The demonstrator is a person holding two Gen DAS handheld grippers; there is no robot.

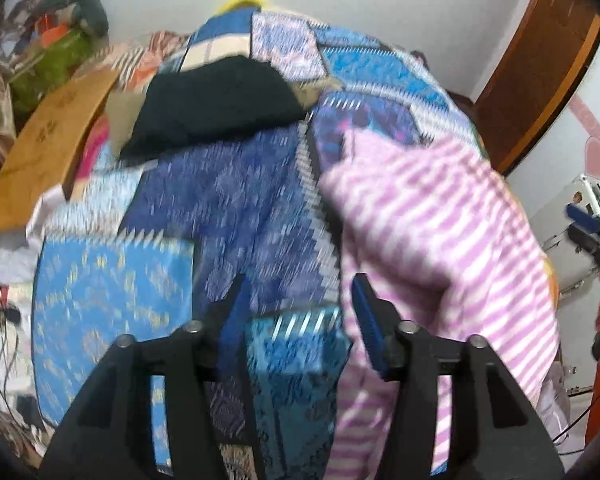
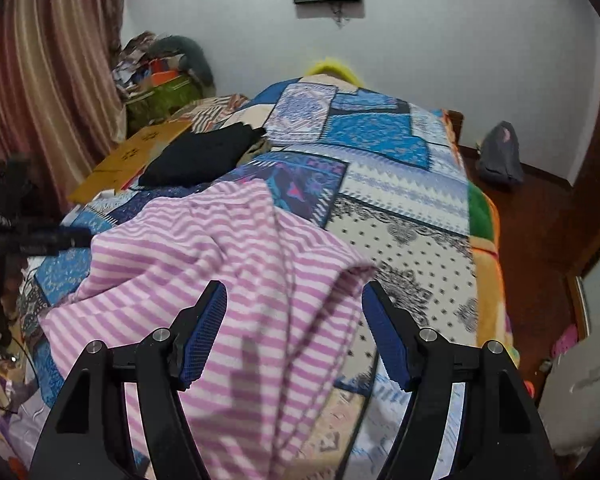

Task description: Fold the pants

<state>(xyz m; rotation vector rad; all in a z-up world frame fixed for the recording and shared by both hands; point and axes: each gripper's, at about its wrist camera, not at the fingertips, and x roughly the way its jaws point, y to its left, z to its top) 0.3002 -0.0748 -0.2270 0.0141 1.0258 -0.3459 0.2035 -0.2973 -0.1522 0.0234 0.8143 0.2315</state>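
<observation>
Pink-and-white striped pants lie rumpled on a patchwork bedspread; they also show at the right of the blurred left wrist view. My right gripper is open above the pants' near part, holding nothing. My left gripper is open and empty over the bedspread, just left of the pants' edge. The left gripper shows at the left edge of the right wrist view, beside the pants. The right gripper shows at the right edge of the left wrist view.
A folded black garment and a brown cardboard sheet lie at the bed's far left. Clutter and a curtain stand at the left. A grey bag sits on the floor at the right.
</observation>
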